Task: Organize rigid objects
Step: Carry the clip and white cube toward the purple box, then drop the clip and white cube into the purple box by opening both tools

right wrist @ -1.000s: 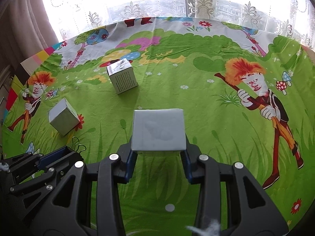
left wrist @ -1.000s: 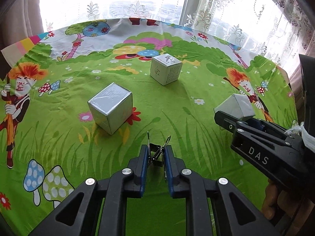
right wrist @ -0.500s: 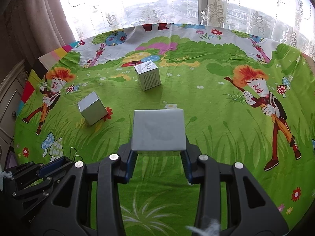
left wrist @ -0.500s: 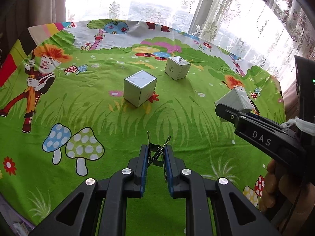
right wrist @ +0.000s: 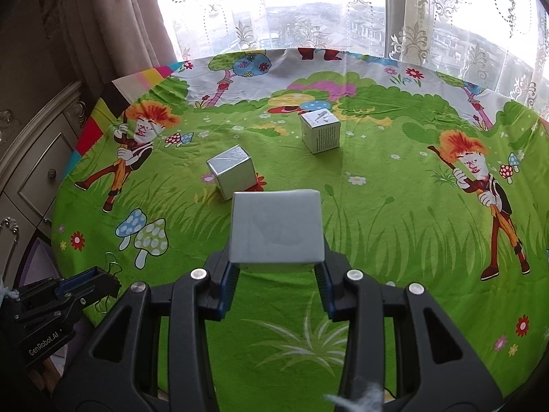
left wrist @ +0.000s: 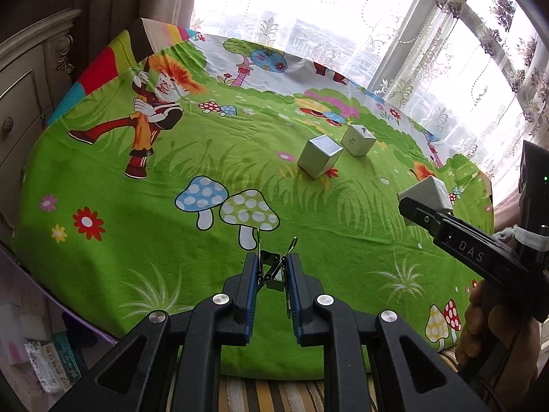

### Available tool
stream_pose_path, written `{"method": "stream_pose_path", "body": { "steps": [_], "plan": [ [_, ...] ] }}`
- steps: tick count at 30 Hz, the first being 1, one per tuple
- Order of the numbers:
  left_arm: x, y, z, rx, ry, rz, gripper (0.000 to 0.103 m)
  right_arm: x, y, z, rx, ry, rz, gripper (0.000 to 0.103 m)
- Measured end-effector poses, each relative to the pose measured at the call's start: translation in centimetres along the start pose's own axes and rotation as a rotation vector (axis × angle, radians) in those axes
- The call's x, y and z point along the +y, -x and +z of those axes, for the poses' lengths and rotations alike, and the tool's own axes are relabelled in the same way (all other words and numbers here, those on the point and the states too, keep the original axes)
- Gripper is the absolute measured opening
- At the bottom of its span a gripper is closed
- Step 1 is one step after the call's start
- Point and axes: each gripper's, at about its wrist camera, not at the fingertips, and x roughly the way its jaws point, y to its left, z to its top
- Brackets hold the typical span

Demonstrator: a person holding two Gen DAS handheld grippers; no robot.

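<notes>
My left gripper (left wrist: 272, 276) is shut on a small black binder clip (left wrist: 272, 271), held above the near edge of the green cartoon tablecloth (left wrist: 137, 226). My right gripper (right wrist: 276, 267) is shut on a grey cube (right wrist: 277, 228), raised over the cloth; the same grey cube (left wrist: 427, 194) shows at the right of the left wrist view. A silver cube (right wrist: 233, 171) and a white printed cube (right wrist: 320, 130) rest apart on the cloth further back; in the left wrist view the silver cube (left wrist: 319, 158) and white cube (left wrist: 358, 139) stand close together.
A carved cabinet with drawers (left wrist: 20, 103) stands left of the round table. Lace curtains and a window (right wrist: 308, 10) lie behind it. Boxes and papers (left wrist: 44, 353) sit on the floor at lower left. A hand (left wrist: 494, 336) holds the right gripper's handle.
Both grippers have drawn back toward the table's near left side and risen a little, keeping clip and grey cube. The two cubes on the cloth now look farther away.
</notes>
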Motion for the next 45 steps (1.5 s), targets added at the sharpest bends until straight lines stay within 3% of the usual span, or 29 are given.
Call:
{"method": "stream_pose_path", "body": {
  "steps": [12,29,36,45],
  "plan": [
    [6.9,4.9,-2.6,-0.062,0.127,0.012,0.018,7.1,1.8,-2.0,0.027,0.126,0.081,0.044],
    [23.0,13.0,-7.1,-0.219,0.440,0.105,0.018,20.5,3.5,-5.4,0.098,0.371,0.221,0.044],
    [27.8,14.2,-9.7,-0.243,0.545,0.121,0.018,25.8,3.3,-7.1,0.145,0.465,0.288,0.044],
    [30.8,13.6,-12.0,-0.234,0.616,0.116,0.018,31.6,2.6,-10.0,0.225,0.588,0.362,0.044]
  ]
}}
